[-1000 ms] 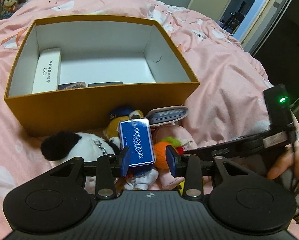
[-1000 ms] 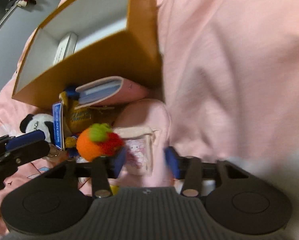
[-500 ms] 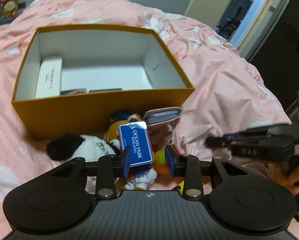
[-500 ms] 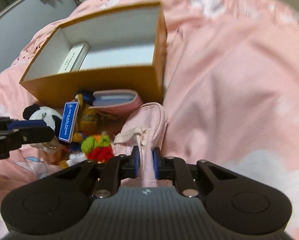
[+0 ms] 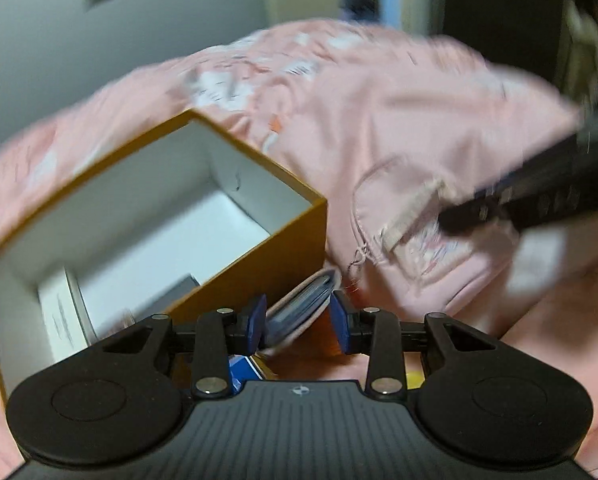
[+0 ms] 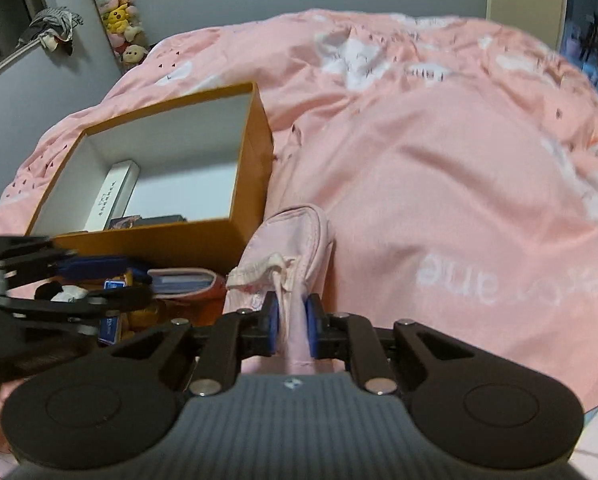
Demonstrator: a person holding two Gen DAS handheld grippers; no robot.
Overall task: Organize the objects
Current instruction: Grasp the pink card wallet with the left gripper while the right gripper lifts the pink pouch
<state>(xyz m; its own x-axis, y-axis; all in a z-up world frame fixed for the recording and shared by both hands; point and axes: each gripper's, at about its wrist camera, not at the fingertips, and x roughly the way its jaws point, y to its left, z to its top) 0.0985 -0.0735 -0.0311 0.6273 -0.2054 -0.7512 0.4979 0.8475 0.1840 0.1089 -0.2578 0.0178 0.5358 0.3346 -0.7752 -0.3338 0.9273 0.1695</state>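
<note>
My right gripper point(image 6: 293, 328) is shut on a fold of the pink pouch point(image 6: 295, 236), which hangs up from the bed; in the left wrist view the right gripper point(image 5: 459, 212) is a blurred black bar on the pouch point(image 5: 411, 240). My left gripper point(image 5: 299, 326) has its jaws opening. A pink wallet point(image 5: 303, 308) lies between and beyond its pads, and they do not press on it. The orange box point(image 5: 259, 264) with a white inside stands tilted at the left. In the right wrist view the left gripper point(image 6: 111, 282) hovers over the wallet point(image 6: 187, 282) beside the box point(image 6: 159, 240).
A slim white case point(image 6: 113, 196) and dark flat items lie in the box. A blue card point(image 6: 111, 322), a panda plush point(image 6: 59, 292) and a yellow toy crowd the box's front. The pink quilt point(image 6: 439, 160) spreads right. Plush toys stand by the grey wall.
The right gripper closed on the pink pouch and lifted it. The left gripper rolled and shifted from over the blue card to the pink wallet, so the box now looks tilted.
</note>
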